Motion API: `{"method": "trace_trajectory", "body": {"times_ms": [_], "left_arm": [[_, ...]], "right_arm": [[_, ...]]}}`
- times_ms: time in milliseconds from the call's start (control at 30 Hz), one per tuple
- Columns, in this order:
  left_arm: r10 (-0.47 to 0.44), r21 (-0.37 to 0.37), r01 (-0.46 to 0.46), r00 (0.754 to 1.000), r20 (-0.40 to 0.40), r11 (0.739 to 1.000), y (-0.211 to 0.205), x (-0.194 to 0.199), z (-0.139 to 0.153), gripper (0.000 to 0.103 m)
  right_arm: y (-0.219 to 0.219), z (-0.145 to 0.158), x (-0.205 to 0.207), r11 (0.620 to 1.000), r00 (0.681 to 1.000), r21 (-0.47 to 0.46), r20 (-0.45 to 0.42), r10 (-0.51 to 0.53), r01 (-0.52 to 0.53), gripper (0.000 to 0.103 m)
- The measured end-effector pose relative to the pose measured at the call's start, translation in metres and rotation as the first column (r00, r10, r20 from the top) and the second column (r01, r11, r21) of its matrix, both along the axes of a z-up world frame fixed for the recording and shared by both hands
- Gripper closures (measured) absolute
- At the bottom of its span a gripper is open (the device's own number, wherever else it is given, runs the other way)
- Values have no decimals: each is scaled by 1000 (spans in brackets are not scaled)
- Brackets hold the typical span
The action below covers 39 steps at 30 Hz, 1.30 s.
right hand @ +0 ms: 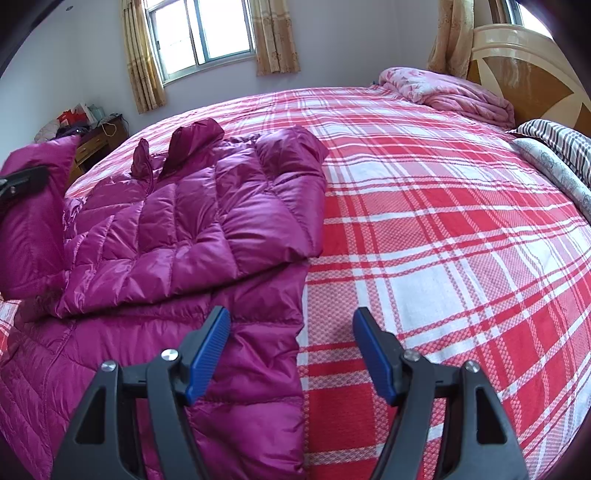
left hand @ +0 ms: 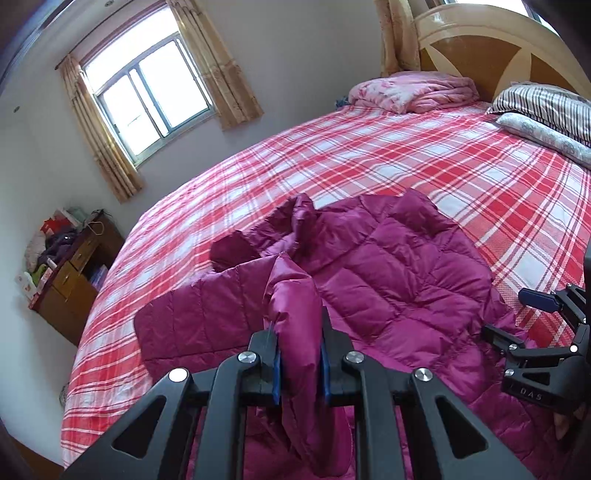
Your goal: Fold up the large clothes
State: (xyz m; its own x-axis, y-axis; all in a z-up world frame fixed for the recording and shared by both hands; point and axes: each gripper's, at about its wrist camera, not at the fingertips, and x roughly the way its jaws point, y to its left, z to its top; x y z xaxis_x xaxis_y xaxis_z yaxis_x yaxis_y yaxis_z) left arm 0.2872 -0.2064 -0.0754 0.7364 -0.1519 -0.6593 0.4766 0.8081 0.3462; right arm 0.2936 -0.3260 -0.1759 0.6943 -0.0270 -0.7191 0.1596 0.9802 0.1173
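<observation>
left gripper [left hand: 300, 363]: we see its jaws pressed onto a raised fold of the jacket [left hand: 388, 266]; blue pads bite both sides of the puffy cloth, which stands up between them.
right gripper [right hand: 291, 350]: jaws spread wide, nothing between them; we see it hover low over the jacket's right edge, left pad above magenta cloth, right pad above bare sheet [right hand: 443, 258].
key relation: the jacket edge runs away from the right jaws, roughly along their pointing line; cloth lies to their left, bed to their right. We judge a small shift left puts the edge between the pads.
nearer hand: left already holds the left side; right is the free one, nearest the right hem.
jacket place: spread on the near-left part of the bed, collar end away from us, hem end toward the grippers; one sleeve [right hand: 288, 192] lies folded in over the body.
long axis: we read it running from the grippers toward the window [right hand: 199, 33] wall.
fold state: we judge it partly done; left side is lifted for folding inward.
material: quilted down jacket, shiny slick magenta shell, stitched puffy panels; likely springy and slippery, so a deep bite looks wiser.
sheet: red and white plaid, woven texture, flat.
farther out: pink quilt [right hand: 454, 92] bundled near the headboard [right hand: 532, 74], striped pillow [right hand: 557, 140] at right, wooden dresser [left hand: 74, 273] by the wall.
risk: we think a shallow pinch may slip off the shell.
</observation>
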Motion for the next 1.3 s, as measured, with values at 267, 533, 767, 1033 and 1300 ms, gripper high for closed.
{"method": "trace_trajectory", "body": {"times_ms": [267,533,767,1033,1300], "left_arm": [[-13,7,13,1000,-7,1000,-25,1,-23,79],[-26,-57,29,999,47,998,-27,-7,-8,48],[114,-90,-105,989,93,990,47,9,3,32],[369,-90,-371,929,-42,924,160,98,-29,31],[403,-94,-423,898,-176,901,169,123,-86,30]], "right_arm": [[2,-2,2,1000,1000,-11,-10,4,-4,27],[1,-2,3,1000,1000,-12,-11,6,-6,26],[-1,11,-7,1000,1000,-6,29,-2,2,26],[65,77,12,984,978,28,120,172,-177,44],[122,27,76,978,977,-5,-12,211,-211,46]]}}
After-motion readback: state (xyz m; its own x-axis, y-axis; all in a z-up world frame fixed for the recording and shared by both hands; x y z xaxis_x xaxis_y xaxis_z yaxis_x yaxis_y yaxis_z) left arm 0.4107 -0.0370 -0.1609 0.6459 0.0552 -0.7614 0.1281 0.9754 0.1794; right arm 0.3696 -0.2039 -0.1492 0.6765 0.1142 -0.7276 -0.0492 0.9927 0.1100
